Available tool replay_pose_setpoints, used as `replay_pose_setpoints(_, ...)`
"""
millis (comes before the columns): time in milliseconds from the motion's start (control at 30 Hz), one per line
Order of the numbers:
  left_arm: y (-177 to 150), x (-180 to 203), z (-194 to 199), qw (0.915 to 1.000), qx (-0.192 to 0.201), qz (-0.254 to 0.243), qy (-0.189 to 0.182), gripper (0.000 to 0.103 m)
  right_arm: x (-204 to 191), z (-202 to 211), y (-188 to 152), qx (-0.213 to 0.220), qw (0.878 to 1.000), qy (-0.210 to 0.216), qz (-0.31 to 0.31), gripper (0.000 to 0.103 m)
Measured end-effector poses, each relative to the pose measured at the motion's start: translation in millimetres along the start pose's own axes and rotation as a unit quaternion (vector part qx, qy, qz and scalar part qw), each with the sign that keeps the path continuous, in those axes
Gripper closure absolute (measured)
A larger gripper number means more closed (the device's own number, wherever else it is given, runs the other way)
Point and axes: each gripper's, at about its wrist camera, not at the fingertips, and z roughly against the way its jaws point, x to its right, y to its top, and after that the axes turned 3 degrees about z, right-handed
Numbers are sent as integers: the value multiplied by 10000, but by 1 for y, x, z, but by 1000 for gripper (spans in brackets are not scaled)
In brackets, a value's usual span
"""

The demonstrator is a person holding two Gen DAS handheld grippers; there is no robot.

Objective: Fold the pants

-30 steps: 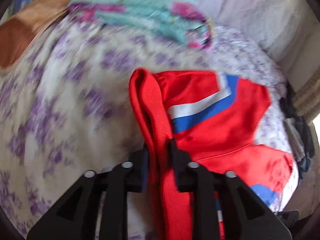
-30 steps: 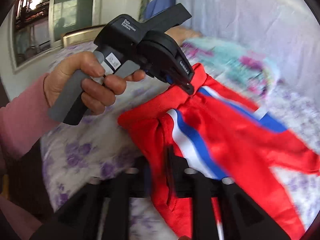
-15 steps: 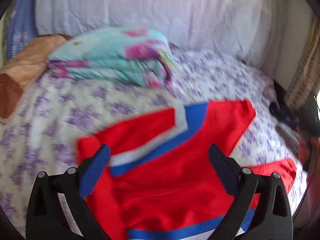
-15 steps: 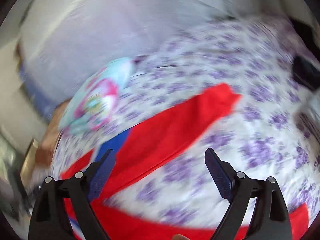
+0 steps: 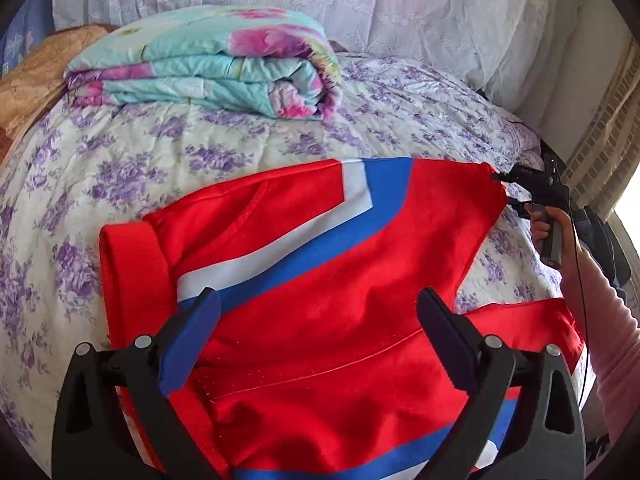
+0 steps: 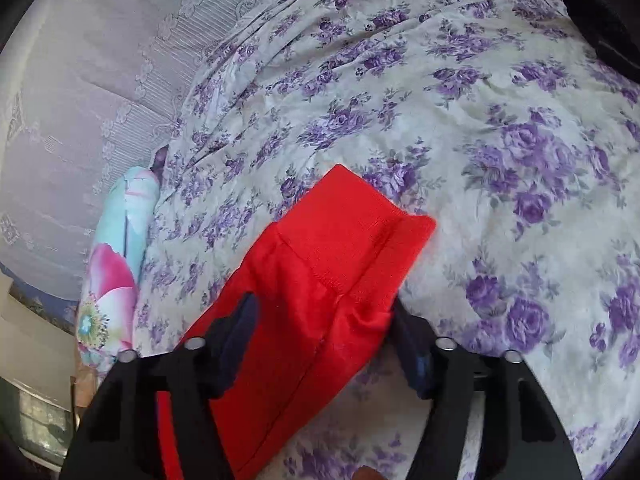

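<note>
Purple-flowered bedsheet [image 5: 168,160] under red pants [image 5: 320,280]

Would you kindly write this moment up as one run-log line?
stage: legs spread | left gripper: open above red pants | right gripper: just closing, fingers around leg cuff | surface: floral bedsheet

There's a folded flowery quilt [image 5: 208,64] up around 11 o'clock on the purple-flowered bedsheet [image 5: 120,160], a brownish pillow [image 5: 28,80] squeezed in at 9, and a white lace cloth [image 5: 400,4] along 12.
</note>
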Motion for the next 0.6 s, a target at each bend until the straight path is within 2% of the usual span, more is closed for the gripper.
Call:
replay_pose_setpoints(67, 0, -5, 0, 9999, -23, 103, -58, 7, -3, 17, 1, 161, 9997, 135, 115, 81)
replay_pose_setpoints(167, 0, -6, 2, 9999, -4, 131, -46, 7, -1, 58, -9, 461, 9982, 142, 343, 81)
replay_pose_setpoints(233, -2, -5, 1, 10000, -20, 83, -37, 7, 8, 77, -19, 574, 9976, -9, 392, 80)
replay_pose_setpoints(267, -2, -3, 1, 10000, -40, 50, -41, 7, 16, 79, -24, 532, 9976, -181, 403, 77)
replay_pose_setpoints(333, -3, 0, -2, 9999, -98, -20, -22, 7, 32, 68, -31, 364, 9972, -518, 402, 64)
replay_pose_setpoints(367, -4, 1, -4, 9999, -132, -61, 4, 7, 40, 59, -34, 201, 9967, -673, 402, 51)
replay_pose_setpoints(400, -4, 2, -5, 9998, -149, -93, 40, 7, 48, 52, -37, 154, 9970, -626, 432, 47)
replay_pose_setpoints(433, -4, 2, -6, 9998, -155, -122, 94, 7, 49, 55, -39, 268, 9970, -554, 460, 47)
replay_pose_setpoints(500, -5, 1, -5, 9997, -122, -110, 154, 7, 43, 68, -40, 265, 9965, -695, 389, 43)
replay_pose_setpoints(600, -4, -3, -5, 9998, -133, -38, 130, 7, 19, 99, -59, 295, 9973, -321, 590, 43)
